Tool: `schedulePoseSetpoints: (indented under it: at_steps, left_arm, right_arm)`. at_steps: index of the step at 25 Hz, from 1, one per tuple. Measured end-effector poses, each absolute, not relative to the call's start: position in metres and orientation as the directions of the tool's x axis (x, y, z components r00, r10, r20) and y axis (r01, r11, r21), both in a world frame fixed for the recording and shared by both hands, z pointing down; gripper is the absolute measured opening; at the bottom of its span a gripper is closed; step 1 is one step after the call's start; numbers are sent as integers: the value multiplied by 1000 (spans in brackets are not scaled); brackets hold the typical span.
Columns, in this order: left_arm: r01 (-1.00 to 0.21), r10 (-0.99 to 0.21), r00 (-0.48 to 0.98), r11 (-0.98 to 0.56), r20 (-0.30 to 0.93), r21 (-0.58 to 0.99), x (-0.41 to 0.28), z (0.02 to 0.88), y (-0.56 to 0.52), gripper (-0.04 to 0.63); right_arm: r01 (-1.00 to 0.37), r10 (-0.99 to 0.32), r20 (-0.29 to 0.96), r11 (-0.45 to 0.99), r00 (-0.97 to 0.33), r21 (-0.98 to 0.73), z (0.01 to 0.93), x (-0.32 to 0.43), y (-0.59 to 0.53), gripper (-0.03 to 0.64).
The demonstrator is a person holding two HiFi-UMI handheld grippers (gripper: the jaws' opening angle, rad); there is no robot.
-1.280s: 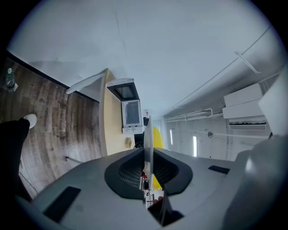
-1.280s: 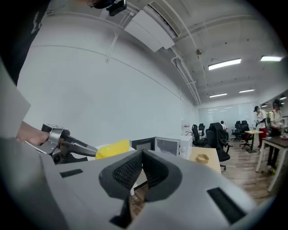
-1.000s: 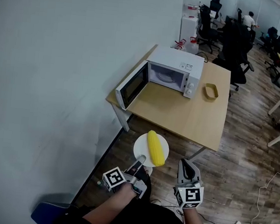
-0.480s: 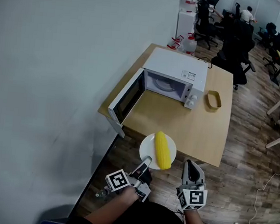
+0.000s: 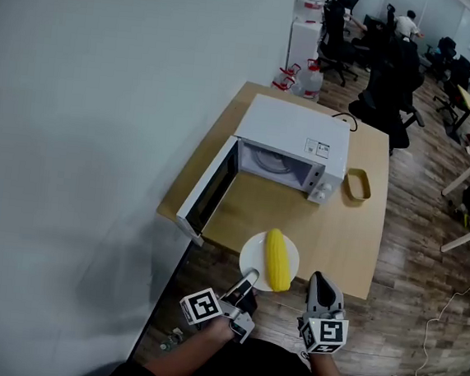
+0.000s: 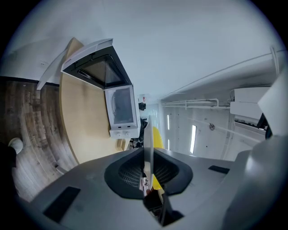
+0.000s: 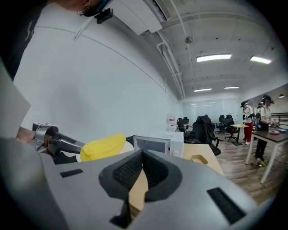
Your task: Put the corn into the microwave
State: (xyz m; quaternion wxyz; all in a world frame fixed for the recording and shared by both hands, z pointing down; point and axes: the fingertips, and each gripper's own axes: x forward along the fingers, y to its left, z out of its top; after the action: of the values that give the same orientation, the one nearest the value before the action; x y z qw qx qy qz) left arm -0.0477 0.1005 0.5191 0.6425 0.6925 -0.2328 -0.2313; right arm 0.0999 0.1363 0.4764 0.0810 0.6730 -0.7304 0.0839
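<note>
The left claw is clamping the near rim of a white plate, with its jaws closed onto the thin edge, which is showing edge-on between them in the left gripper view. Just past the jaw tips the corn is lying lengthwise on the plate, pointing away from the claw toward the microwave. The right claw is hanging just to the right of the left one, beside the plate and apart from it, and its jaws are pressing together with nothing between them. In the head view the plate is overlapping the near edge of a wooden table; how high above it the plate is hanging cannot be told. Farther ahead of both claws the microwave is sitting on the table, with its door swung wide open to the left and the inside showing. A small yellow tray is lying on the table just right of the microwave, ahead of the right claw. A white wall is running along the left of the left claw, and beyond the table office chairs and water jugs are standing on a wood floor
</note>
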Motion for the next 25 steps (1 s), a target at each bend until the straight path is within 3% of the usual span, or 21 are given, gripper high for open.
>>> schedulePoseSetpoints:
  at_steps: [4, 8, 10, 25]
  left_arm:
    - [18, -610, 792, -48, -43, 999, -47, 517, 77, 32]
    - [-47, -586, 811, -56, 6, 997, -54, 531, 54, 32]
    - [-20, -584, 812, -54, -16, 998, -52, 529, 43, 32]
    - [-92, -634, 771, -26, 55, 995, -40, 565, -51, 32]
  right_arm:
    - [-998, -970, 237, 63, -58, 14, 472, 104, 114, 60]
    - [-1000, -973, 233, -4, 8, 16, 473, 116, 93, 60]
    - [-1000, -972, 234, -13, 14, 8, 475, 118, 86, 60]
    - [-994, -969, 220, 102, -109, -44, 490, 110, 10, 60]
